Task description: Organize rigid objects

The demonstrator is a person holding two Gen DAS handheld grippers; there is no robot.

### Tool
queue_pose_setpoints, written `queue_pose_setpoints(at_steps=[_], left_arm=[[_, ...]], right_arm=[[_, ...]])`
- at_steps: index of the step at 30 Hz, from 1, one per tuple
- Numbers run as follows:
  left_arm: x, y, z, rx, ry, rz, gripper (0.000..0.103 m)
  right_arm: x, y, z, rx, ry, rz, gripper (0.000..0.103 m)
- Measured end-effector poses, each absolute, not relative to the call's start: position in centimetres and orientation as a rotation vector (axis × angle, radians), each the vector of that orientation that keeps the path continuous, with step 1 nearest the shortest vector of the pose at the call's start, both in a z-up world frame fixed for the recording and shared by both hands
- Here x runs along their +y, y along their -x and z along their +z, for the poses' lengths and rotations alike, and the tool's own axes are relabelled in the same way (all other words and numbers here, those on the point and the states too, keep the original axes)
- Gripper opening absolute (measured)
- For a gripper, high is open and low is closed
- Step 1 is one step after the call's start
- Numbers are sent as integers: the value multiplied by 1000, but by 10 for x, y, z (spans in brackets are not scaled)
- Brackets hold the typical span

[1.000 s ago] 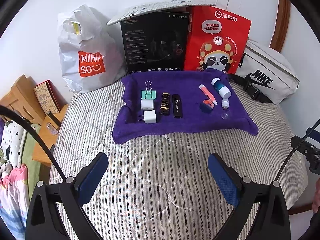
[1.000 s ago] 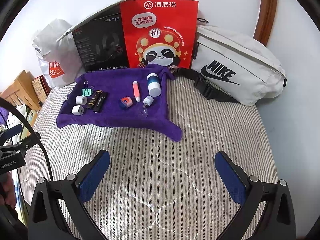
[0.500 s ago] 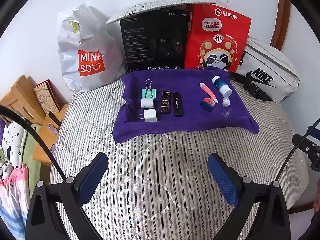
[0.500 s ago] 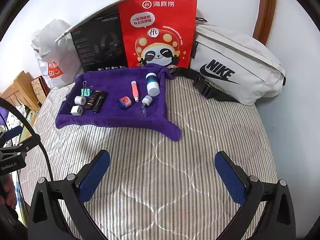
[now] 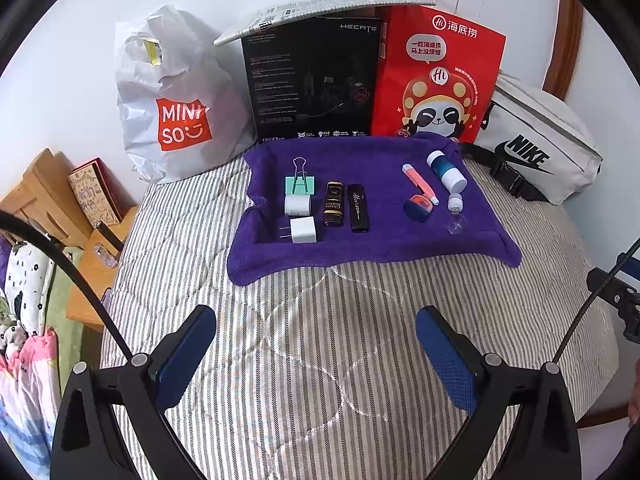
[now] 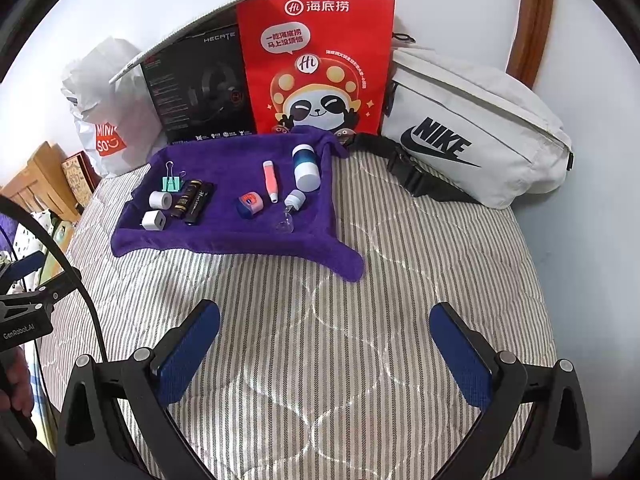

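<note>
A purple towel lies on the striped bed. On its left side sit a green binder clip, two white chargers, a dark gold-lettered tube and a black stick. On its right side lie a pink pen, a blue-white bottle, a blue-orange block, a small white USB piece and a clear cap. My left gripper and right gripper both hang open and empty over the bed, well short of the towel.
Against the wall stand a white Miniso bag, a black Hecate box, a red panda paper bag and a white Nike waist bag. A wooden bedside stand is left of the striped quilt.
Both views have shifted slightly: the towel and its objects sit a little lower and nearer in the left wrist view. Nothing on the towel has moved. Both grippers stay open.
</note>
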State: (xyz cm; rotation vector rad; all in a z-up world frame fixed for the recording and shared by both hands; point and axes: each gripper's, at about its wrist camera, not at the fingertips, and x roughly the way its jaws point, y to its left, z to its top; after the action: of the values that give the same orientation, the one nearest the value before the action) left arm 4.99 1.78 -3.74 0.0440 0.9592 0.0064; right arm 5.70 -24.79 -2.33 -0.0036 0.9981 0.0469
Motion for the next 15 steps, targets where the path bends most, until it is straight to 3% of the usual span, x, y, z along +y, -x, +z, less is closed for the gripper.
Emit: queue_pose_setpoints(at_steps=[15], left_arm=[[17,-51,-40,959,-41,-5,101]], right_arm=[[-246,-57,-23,999,15,42,103]])
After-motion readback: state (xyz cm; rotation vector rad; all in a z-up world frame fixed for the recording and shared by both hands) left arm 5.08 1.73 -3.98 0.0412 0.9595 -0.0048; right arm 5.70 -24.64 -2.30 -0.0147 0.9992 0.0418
